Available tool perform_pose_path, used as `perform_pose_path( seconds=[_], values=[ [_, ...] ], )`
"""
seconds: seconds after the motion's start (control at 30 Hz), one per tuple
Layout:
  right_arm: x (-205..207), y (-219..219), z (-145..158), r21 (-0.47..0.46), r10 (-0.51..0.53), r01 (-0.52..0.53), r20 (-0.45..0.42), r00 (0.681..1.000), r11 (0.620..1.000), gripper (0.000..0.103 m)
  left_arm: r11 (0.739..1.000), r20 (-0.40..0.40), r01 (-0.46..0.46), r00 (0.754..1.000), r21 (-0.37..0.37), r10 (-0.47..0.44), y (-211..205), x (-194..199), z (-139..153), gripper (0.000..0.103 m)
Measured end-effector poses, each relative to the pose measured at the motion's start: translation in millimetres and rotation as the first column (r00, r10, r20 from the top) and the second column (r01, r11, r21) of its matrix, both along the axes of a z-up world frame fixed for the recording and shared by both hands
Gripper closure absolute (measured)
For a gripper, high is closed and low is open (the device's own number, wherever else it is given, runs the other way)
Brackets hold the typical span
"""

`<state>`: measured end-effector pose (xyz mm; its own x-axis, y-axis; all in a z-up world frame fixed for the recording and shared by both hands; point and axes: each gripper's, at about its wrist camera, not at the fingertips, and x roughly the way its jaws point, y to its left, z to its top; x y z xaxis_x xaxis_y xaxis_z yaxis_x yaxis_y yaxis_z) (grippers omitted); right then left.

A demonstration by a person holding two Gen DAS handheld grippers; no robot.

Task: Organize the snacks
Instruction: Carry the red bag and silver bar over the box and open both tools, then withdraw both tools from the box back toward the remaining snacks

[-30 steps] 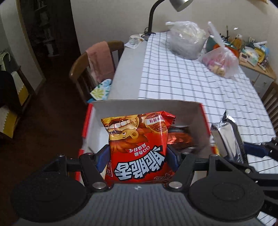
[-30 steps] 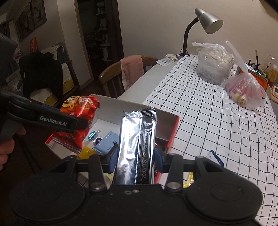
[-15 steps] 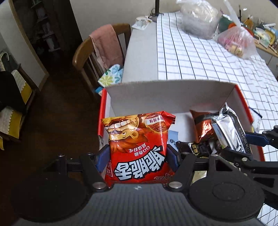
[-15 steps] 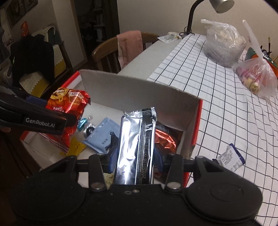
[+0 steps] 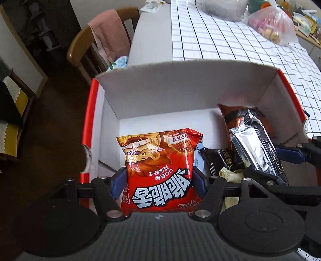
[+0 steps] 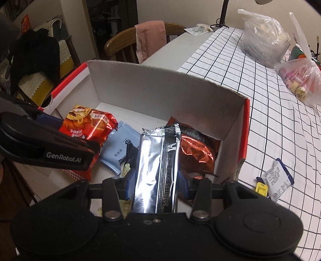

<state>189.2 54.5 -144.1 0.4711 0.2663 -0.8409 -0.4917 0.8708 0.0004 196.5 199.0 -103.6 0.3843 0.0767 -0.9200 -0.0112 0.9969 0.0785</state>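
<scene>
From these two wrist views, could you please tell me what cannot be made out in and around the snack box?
- Box floor nearest the cameras: hidden in both views by the gripper bodies.
- Lower end of the red snack bag: covered by the left gripper in the left view.
- Small yellow item beside the blue-and-white packet on the tablecloth: too small to identify, right view.
- Lamp: head cut off by the top edge, right view.

Pink cloth on chair
</scene>
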Motion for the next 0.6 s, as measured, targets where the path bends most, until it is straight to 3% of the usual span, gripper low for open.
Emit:
perform_pose_path(
  seconds=[0.3,0.6],
  values=[
    [0.9,-0.1,-1.5,0.012,0.001,-0.001,-0.004,1.0,1.0,0.058,1.0,-0.011,-0.005,1.0,-0.001,0.005,1.4,4.2,-5.9,0.037],
    [-6.2,-6.6,10.3,0.055,0.003,-0.003,0.006,1.0,0.999,0.047,1.0,0.023,-0.017,1.0,-0.018,0.017,1.0,-4.0,2.8,0.037]
  ],
)
